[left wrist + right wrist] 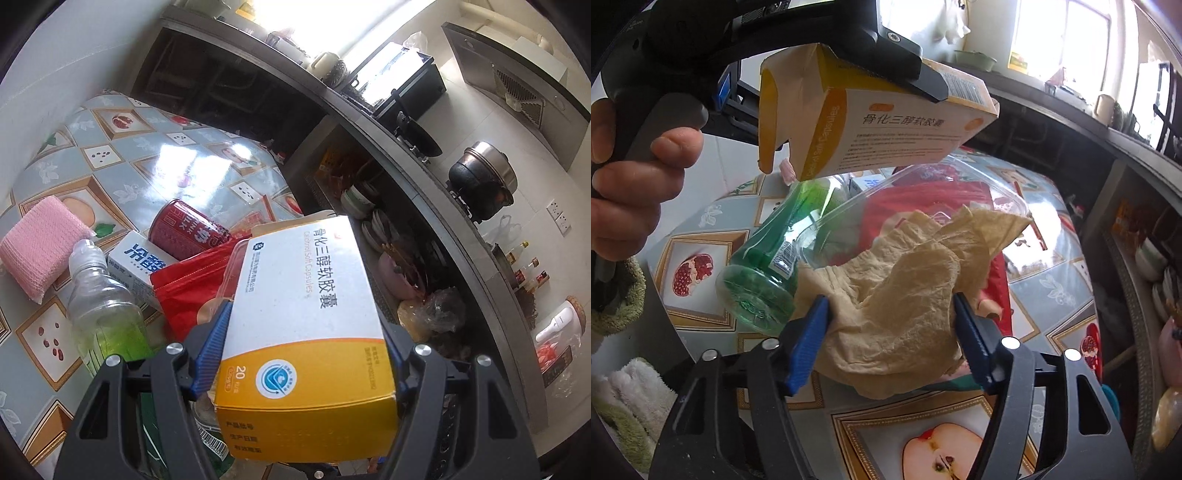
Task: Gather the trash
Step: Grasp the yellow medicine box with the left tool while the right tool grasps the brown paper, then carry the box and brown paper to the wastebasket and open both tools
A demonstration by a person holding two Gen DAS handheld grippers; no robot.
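My left gripper [306,325] is shut on a white and yellow medicine box [299,314], one blue pad on each long side, and holds it above the table. From the right wrist view the same box [886,133] hangs overhead with an end flap open, and a person's hand [635,184] grips that tool's handle. Below it, my right gripper [890,325] is shut on a crumpled beige paper [905,295], with both pads against its sides. The paper lies against a tipped clear plastic tub [923,184], next to a green bottle [775,251] lying on its side.
On the fruit-patterned tablecloth [147,155] lie a red can [188,229], a white and blue carton [136,266], a red bag [192,288] and a pink cloth [40,243]. A dark counter with open shelves [424,177] of dishes runs along the right. Folded towels [631,387] lie at the near left.
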